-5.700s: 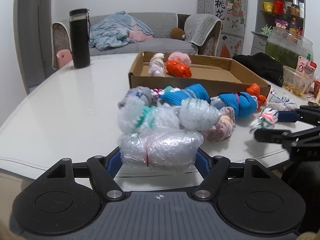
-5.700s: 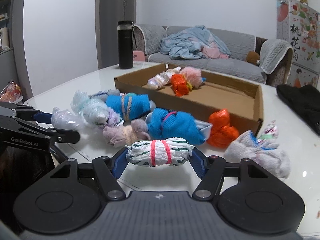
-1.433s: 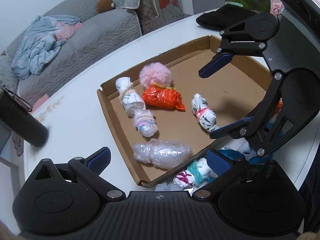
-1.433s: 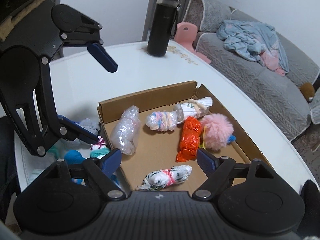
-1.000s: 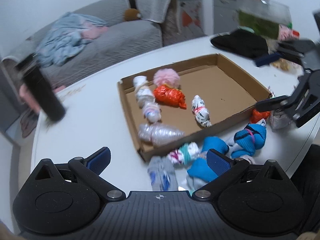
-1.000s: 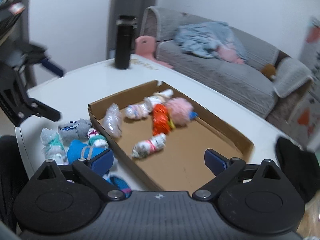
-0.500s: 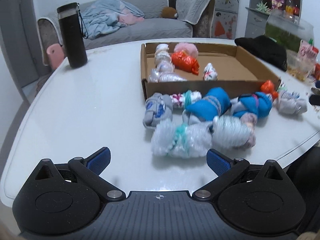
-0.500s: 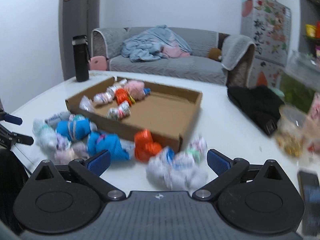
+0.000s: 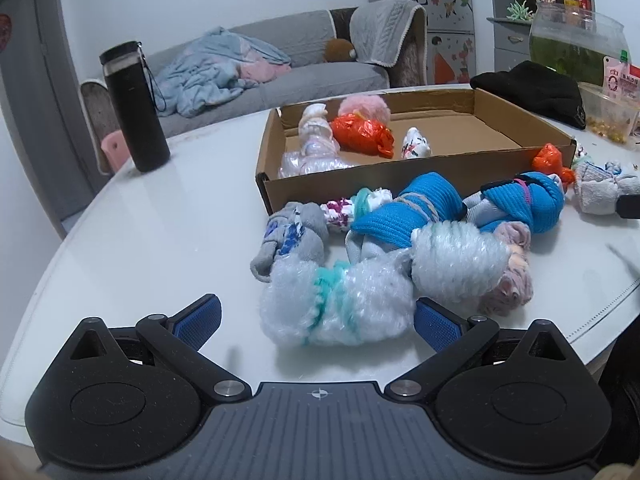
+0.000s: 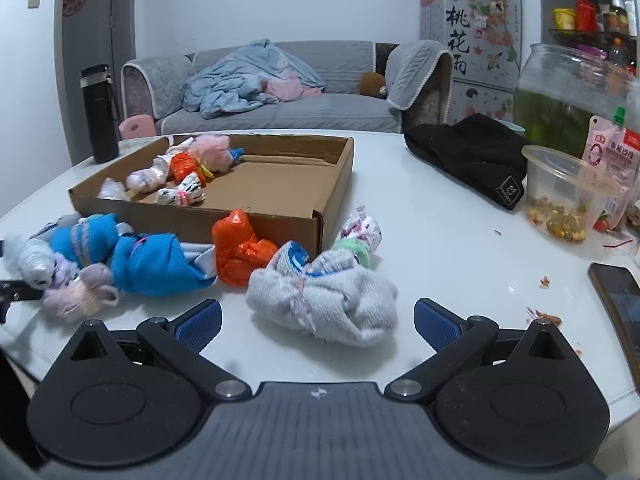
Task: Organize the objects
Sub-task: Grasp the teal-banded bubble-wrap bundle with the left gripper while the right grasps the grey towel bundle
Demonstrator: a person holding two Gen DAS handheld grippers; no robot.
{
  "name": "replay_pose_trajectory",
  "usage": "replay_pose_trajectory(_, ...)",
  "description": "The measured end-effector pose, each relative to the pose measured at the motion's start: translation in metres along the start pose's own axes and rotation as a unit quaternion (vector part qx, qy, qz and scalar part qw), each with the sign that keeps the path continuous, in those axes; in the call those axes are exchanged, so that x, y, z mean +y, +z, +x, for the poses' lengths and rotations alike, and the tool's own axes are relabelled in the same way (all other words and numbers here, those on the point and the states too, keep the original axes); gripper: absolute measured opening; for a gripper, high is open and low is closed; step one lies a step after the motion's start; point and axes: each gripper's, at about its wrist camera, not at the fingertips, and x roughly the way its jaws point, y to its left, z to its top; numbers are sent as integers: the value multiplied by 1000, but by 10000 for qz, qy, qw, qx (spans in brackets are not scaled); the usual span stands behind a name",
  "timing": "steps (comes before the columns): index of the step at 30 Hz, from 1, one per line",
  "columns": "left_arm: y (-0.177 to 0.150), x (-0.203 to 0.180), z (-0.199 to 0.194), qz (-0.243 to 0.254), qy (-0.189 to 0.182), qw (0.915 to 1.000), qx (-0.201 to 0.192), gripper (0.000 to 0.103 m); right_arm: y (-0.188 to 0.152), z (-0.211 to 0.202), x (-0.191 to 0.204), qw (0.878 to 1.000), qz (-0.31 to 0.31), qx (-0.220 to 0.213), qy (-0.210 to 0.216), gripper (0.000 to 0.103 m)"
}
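An open cardboard box (image 9: 400,176) (image 10: 192,208) on the white table holds several wrapped bundles, among them an orange one (image 9: 360,136) and a pink pompom (image 10: 212,152). More bundles lie loose in front of it. My left gripper (image 9: 318,322) is open, low over the table, with a bubble-wrap bundle with a teal band (image 9: 336,304) lying between its fingers, unpressed. My right gripper (image 10: 318,320) is open too, its fingers on either side of a grey-white sock bundle (image 10: 324,300) without touching it.
A black bottle (image 9: 134,108) stands at the table's far left. A black cap (image 10: 468,156), a plastic cup of snacks (image 10: 560,196), a glass jar (image 10: 572,96) and a phone (image 10: 616,292) occupy the right side. The table edge runs just under both grippers.
Both grippers dropped from above the box, where they left a bubble-wrap and a striped bundle, to the near table edge. Each now has a loose bundle between its open fingers.
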Motion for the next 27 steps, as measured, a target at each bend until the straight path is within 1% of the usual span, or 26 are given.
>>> replay_pose_trajectory(5, 0, 5, 6, -105, -25, 9999, 17, 102, 1, 15, 8, 9996, -141, -29, -237, 102)
replay_pose_trajectory(7, -1, 7, 7, -173, -125, 9998, 6, 98, 0, 18, 7, 9993, -134, -16, -346, 102)
replay_pose_trajectory(8, -1, 7, 8, -189, -167, 9997, -5, 97, -2, 19, 7, 9992, -118, -11, -388, 100)
replay_pose_trajectory(9, -2, 8, 8, -201, -207, 9996, -9, 92, -2, 20, 5, 9992, -92, 27, -383, 97)
replay_pose_trajectory(10, -2, 8, 8, -223, -271, 9994, -8, 88, -4, 19, 3, 9993, -56, 48, -363, 90)
replay_pose_trajectory(13, -4, 9, 7, -290, -447, 9986, -69, 80, -7, 15, -1, 9996, -14, -2, -298, 84)
replay_pose_trajectory(17, -6, 6, 4, -234, -421, 9988, -108, 78, -8, 8, 0, 9997, -14, -79, -229, 79)
replay_pose_trajectory(20, -7, 5, 1, -157, -375, 9991, -140, 77, -11, 1, -1, 9998, -3, -140, -131, 78)
replay_pose_trajectory(23, -9, 7, -3, -198, -373, 9990, -140, 77, -12, -4, -1, 9997, -20, -238, -38, 78)
replay_pose_trajectory(25, -10, 10, -5, -226, -377, 9989, -147, 77, -11, -5, 0, 9997, -56, -227, 5, 78)
replay_pose_trajectory(27, -10, 13, -6, -241, -312, 9991, -155, 77, -10, -8, -1, 9996, -38, -290, 1, 78)
